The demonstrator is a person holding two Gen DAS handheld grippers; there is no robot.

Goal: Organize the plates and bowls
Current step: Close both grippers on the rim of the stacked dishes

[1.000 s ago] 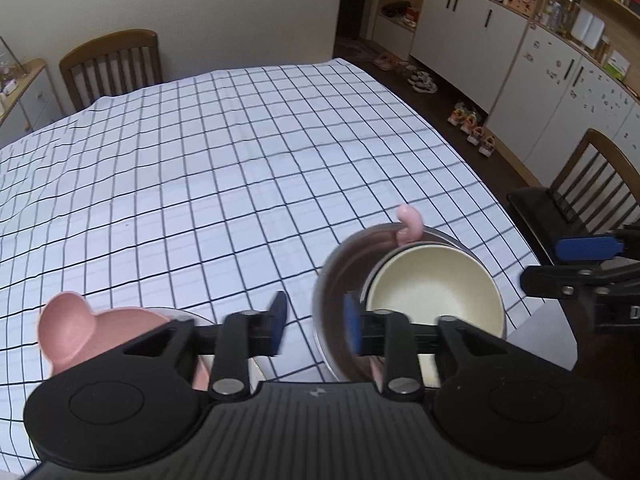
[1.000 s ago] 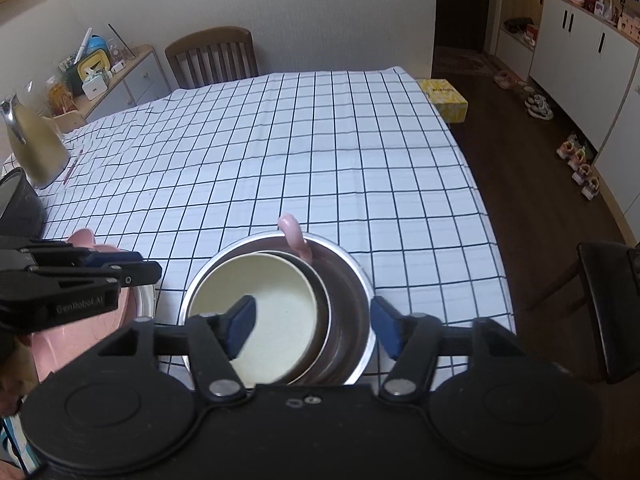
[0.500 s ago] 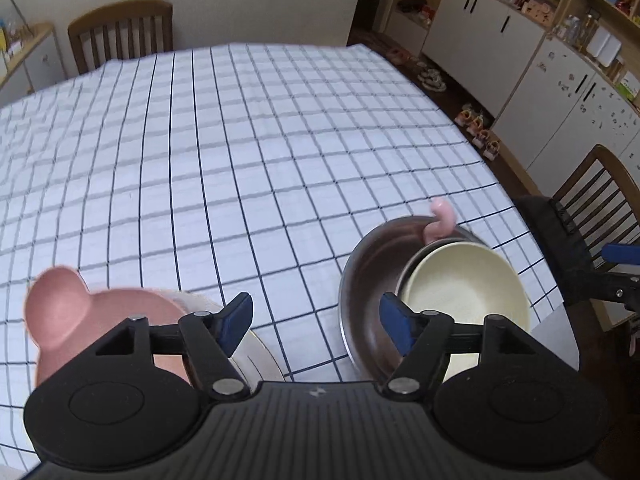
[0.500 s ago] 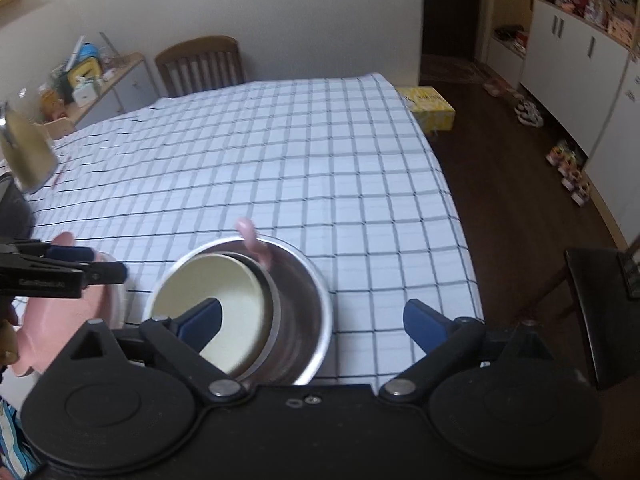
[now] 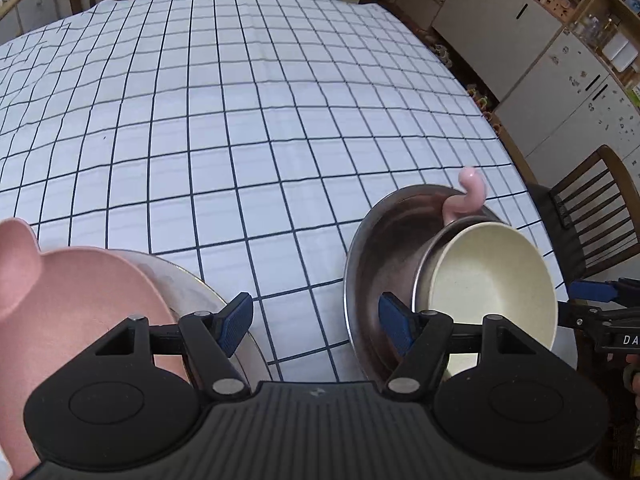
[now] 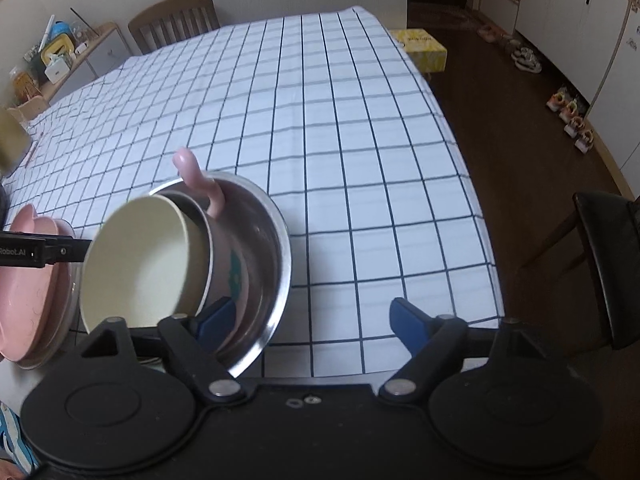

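Observation:
A steel bowl (image 5: 380, 248) sits near the table's front edge. Nested in it are a smaller bowl stack with a cream bowl (image 5: 492, 280) on top and a pink curled handle (image 5: 468, 196). A pink plate with ears (image 5: 72, 300) lies on a white plate (image 5: 200, 292) to the left. My left gripper (image 5: 316, 320) is open and empty, between the two stacks. My right gripper (image 6: 308, 320) is open and empty; its left finger is at the steel bowl (image 6: 272, 240), beside the cream bowl (image 6: 136, 264). The pink plate (image 6: 28, 280) shows at the left.
The table has a white checked cloth (image 5: 240, 100). Wooden chairs stand at the far end (image 6: 176, 20) and at the right (image 5: 592, 200). A yellow box (image 6: 424, 48) lies on the floor. Cabinets (image 5: 560, 80) line the right wall.
Both grippers opened wider and pulled back toward the table's front edge. The right gripper shifted right, so the bowl stack now sits at its left finger.

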